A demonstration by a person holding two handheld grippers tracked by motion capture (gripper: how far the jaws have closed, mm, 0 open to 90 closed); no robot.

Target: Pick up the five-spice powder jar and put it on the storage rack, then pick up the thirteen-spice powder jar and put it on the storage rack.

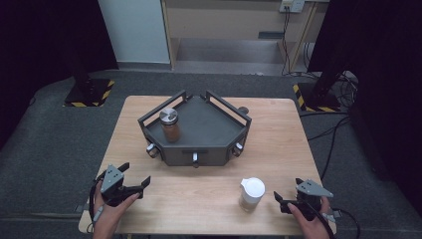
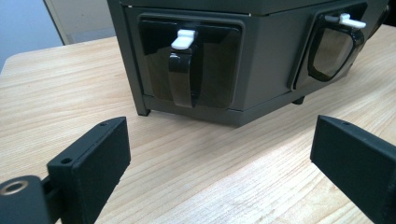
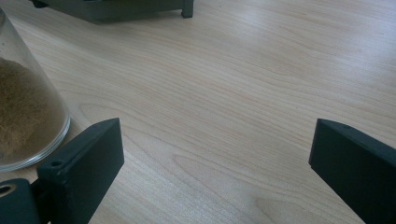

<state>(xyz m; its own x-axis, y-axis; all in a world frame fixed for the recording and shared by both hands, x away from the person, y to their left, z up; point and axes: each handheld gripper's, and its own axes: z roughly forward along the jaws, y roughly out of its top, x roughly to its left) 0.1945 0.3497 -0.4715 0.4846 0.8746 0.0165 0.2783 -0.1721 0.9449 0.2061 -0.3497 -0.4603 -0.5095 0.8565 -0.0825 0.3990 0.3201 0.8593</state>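
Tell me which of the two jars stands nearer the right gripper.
The white-lidded jar on the bare table, just left of the right gripper. The silver-lidded jar stands farther off, up on the dark tray.

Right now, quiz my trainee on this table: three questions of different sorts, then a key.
1. True or false: the left gripper is shut on the white-lidded jar.
2. Which jar stands inside the dark tray: A) the white-lidded jar, B) the silver-lidded jar?
3. Fill in: the white-lidded jar stands nearest the ___ gripper.

Key: 1 false; 2 B; 3 right.
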